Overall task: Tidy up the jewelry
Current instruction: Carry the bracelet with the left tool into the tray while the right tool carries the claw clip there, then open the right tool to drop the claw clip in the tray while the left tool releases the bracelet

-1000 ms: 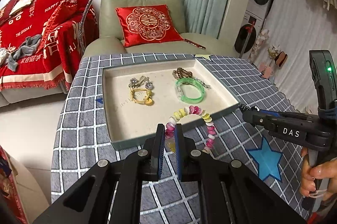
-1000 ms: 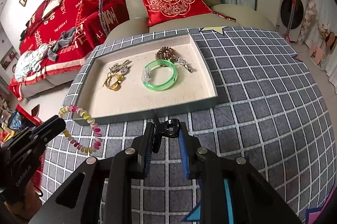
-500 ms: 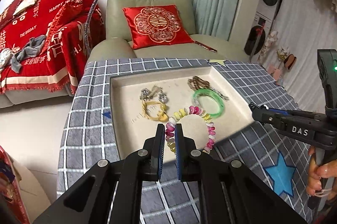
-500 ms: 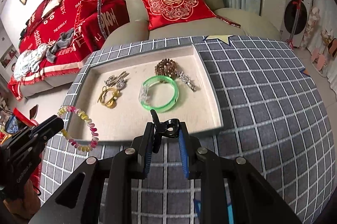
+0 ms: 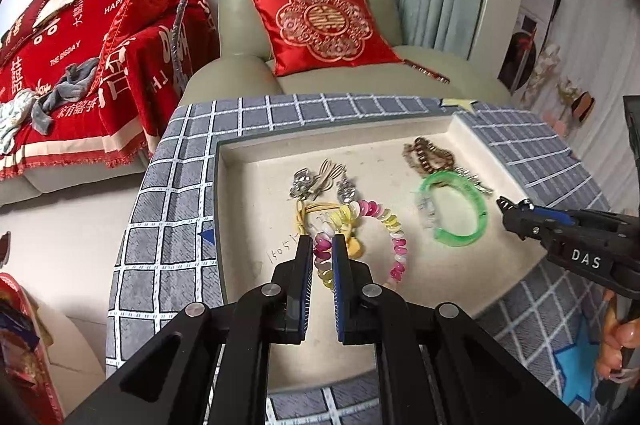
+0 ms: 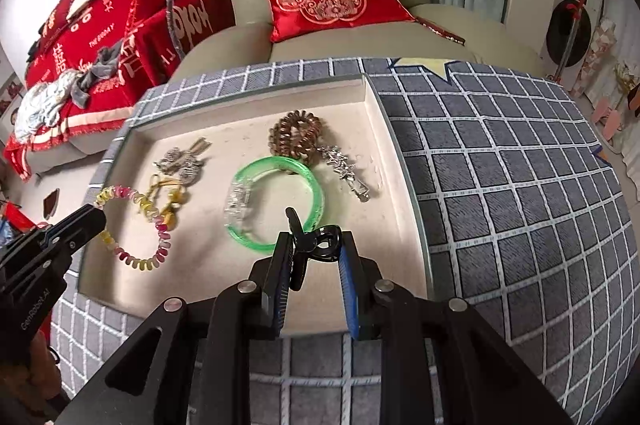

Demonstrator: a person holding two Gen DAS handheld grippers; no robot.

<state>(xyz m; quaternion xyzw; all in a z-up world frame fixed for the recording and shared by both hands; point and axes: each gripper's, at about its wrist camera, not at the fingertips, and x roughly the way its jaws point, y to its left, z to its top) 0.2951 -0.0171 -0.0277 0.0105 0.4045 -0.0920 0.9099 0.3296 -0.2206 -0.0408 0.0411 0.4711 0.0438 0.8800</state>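
Left wrist view: the left gripper [image 5: 322,257] is seen nearly closed, pinched on the pastel bead bracelet [image 5: 394,233], whose loop hangs ahead and to the right of the jaws above the beige tray [image 5: 248,161]. Directly beyond the tips the yellow cord piece [image 5: 306,213] and silver charms [image 5: 308,181] are noted; a release here would likely pile onto them. In the right wrist view the right gripper [image 6: 314,249] is narrowly closed on a black clip [image 6: 316,241], held over the green bangle [image 6: 316,193]. Bare tray floor is judged nearer the grippers than these pieces.
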